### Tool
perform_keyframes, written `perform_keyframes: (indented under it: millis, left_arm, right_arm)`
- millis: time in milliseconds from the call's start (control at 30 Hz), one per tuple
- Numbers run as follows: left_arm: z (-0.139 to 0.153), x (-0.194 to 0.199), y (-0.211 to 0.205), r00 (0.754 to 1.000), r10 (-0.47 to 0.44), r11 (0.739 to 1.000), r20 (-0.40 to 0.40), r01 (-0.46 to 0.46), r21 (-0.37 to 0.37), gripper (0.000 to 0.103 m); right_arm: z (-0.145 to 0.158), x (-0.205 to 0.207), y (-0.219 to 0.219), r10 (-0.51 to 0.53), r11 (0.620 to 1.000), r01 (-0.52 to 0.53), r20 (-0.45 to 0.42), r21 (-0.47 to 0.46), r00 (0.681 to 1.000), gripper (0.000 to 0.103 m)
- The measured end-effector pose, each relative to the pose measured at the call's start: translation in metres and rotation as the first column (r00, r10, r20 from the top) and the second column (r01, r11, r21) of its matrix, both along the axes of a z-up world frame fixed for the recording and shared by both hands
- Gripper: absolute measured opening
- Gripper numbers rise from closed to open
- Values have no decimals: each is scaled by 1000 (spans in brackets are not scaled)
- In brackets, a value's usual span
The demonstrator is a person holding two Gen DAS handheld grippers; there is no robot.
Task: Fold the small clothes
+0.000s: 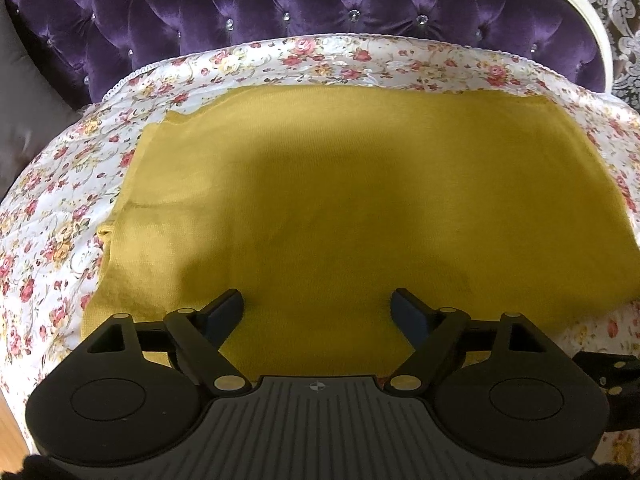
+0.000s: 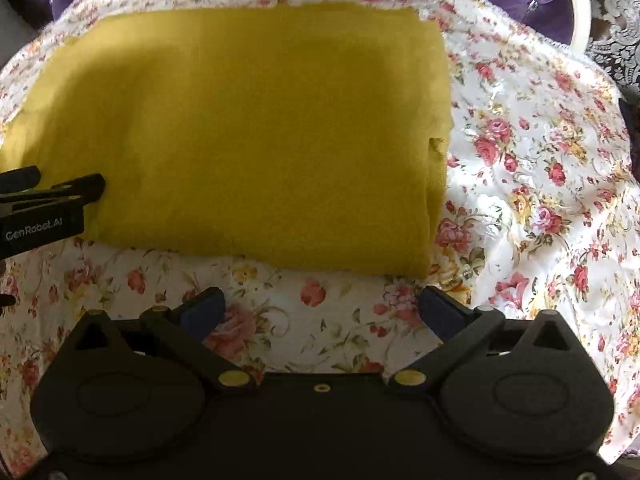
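Note:
A mustard-yellow garment (image 1: 320, 200) lies folded into a rough rectangle on a floral bedspread (image 1: 48, 208). It also shows in the right wrist view (image 2: 248, 132), with a thick folded edge on its right side. My left gripper (image 1: 318, 308) is open and empty, hovering over the garment's near edge. My right gripper (image 2: 320, 306) is open and empty, over the floral cloth just short of the garment's near edge. The left gripper's body (image 2: 44, 204) shows at the left edge of the right wrist view, beside the garment's left end.
A purple tufted headboard (image 1: 280, 4) with a white frame stands behind the bedspread. The floral bedspread (image 2: 540, 168) spreads out to the right of the garment. A wooden floor strip (image 1: 8, 436) shows at the lower left.

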State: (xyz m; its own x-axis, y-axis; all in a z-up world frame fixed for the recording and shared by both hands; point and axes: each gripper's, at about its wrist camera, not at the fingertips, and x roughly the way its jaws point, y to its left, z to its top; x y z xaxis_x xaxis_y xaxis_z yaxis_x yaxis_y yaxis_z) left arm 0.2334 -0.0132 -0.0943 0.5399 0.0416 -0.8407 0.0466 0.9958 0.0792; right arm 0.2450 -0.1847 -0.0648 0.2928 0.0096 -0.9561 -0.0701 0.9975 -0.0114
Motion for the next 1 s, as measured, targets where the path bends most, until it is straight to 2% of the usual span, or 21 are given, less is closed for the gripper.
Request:
perform_keyframes:
  millis: [167, 433, 600, 667, 767, 800, 867, 933, 1000]
  left_arm:
    - [0, 2, 0, 1000, 2, 1000, -7, -2, 0, 83]
    - [0, 3, 0, 1000, 6, 1000, -9, -6, 0, 83]
    - [-1, 4, 2, 1000, 1, 1000, -10, -1, 0, 84]
    - [-1, 4, 2, 1000, -1, 1000, -10, 1, 0, 84]
    - [-1, 4, 2, 1000, -3, 1000, -11, 3, 0, 84]
    - [-1, 4, 1, 1000, -3, 1000, -11, 3, 0, 84]
    - [-1, 4, 1, 1000, -5, 1000, -12, 5, -1, 85]
    - [-1, 5, 2, 1000, -4, 1000, -12, 4, -3, 85]
    - [-1, 4, 1, 1000, -3, 1000, -11, 3, -3, 86]
  right_arm:
    - [-2, 10, 2, 30, 1000, -31, -46, -7, 998, 103]
    - [-3, 15, 7, 44, 999, -44, -52, -5, 998, 103]
    - [1, 10, 3, 48, 999, -48, -19, 3, 999, 103]
    - [6, 2, -4, 37, 999, -38, 30, 9, 999, 102]
    - [15, -13, -31, -27, 995, 14, 127, 99, 992, 99]
    - [18, -20, -43, -62, 987, 36, 165, 155, 984, 92]
    - [21, -36, -67, -134, 962, 71, 229, 264, 964, 85]
    - [19, -49, -89, -199, 931, 108, 237, 349, 951, 79]
    - [13, -62, -104, -253, 892, 132, 237, 433, 938, 64]
